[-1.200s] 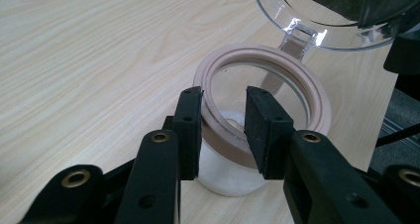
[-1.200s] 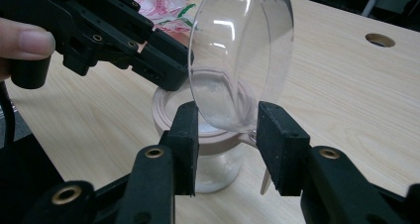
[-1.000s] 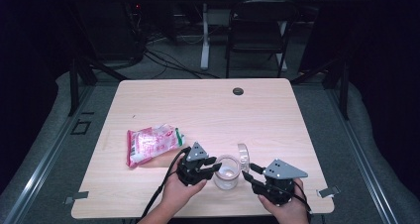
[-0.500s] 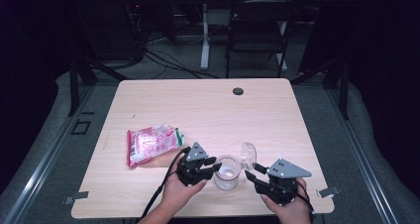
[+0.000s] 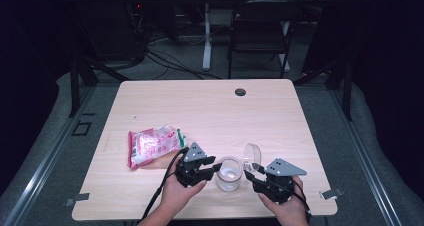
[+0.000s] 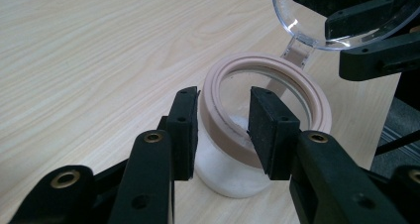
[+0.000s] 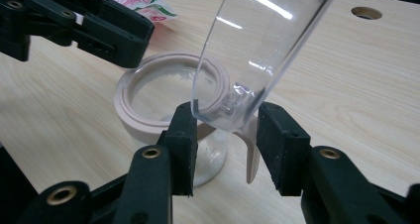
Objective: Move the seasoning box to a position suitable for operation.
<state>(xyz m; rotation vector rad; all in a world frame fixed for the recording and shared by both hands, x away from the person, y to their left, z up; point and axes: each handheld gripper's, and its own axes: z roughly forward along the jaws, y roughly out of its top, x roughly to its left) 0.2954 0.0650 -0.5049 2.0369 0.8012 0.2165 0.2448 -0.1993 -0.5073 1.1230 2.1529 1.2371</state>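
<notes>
I can read no text here; the red-and-white printed plastic packet (image 5: 152,145) beside my clear glass jar (image 5: 229,174) carries only blurred markings.

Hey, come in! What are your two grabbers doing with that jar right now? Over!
Left gripper clamped on the jar rim. Right gripper pinching the clear lid, flipped up and open. Snack bag lies off to the left, nothing in the way.

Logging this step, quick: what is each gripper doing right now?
Left gripper: closed on the rim of the jar.
Right gripper: closed on the jar's clear flip lid, which stands open.
</notes>
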